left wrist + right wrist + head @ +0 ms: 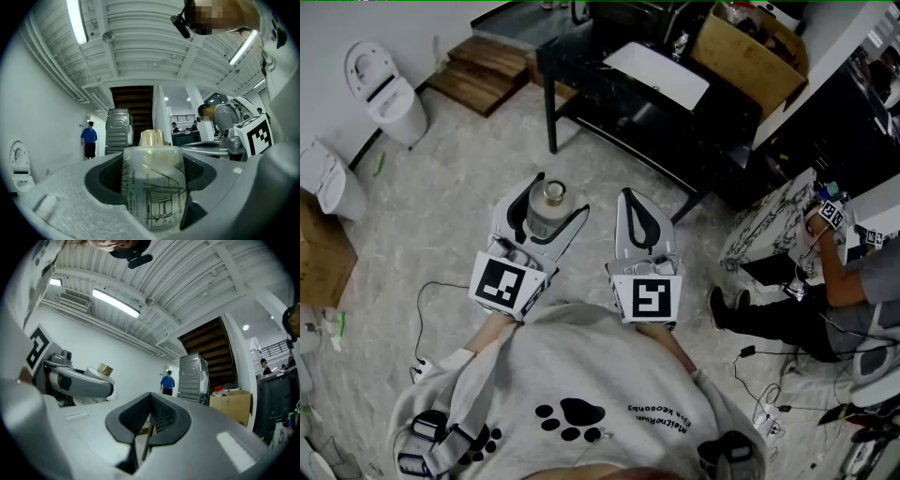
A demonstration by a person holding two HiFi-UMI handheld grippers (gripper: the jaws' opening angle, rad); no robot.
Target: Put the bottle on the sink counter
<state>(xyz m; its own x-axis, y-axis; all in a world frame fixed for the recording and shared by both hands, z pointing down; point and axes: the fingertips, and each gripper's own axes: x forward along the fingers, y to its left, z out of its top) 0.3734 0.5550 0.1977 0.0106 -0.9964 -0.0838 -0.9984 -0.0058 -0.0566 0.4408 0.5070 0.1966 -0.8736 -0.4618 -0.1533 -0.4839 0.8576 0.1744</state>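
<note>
Grey sweatshirt (581, 375) fills six o'clock; left gripper (555, 199) at eleven clamps the bottle (152, 187), right gripper (631, 197) at one closed empty.

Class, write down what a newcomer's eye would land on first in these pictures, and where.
The clear bottle with a gold cap, clamped upright in the left gripper, dominates the middle of the head view. Beside it the right gripper is shut and empty. A white toilet stands at upper left.
</note>
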